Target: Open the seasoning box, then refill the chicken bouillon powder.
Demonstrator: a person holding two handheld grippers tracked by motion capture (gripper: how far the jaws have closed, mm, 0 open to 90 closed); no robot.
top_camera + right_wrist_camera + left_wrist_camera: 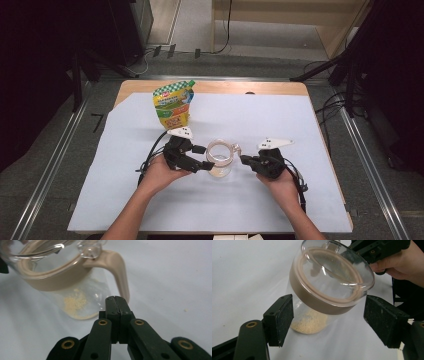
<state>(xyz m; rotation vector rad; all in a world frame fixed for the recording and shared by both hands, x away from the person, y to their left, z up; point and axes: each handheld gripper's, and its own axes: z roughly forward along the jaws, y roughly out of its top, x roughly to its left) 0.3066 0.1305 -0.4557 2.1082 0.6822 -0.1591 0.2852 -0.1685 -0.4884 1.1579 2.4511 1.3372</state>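
Forearms are seen entering from the near edge of the bench, which is covered by a pale sheet. The left claw is spread open around a clear jar, its pads clear of the glass. The jar is tan-collared, with a tan handle, a clear lid and pale crumbs at the bottom, and is found mid-bench. The right claw is closed on nothing, just beside the handle. Farther back, a yellow-green pouch is stood upright.
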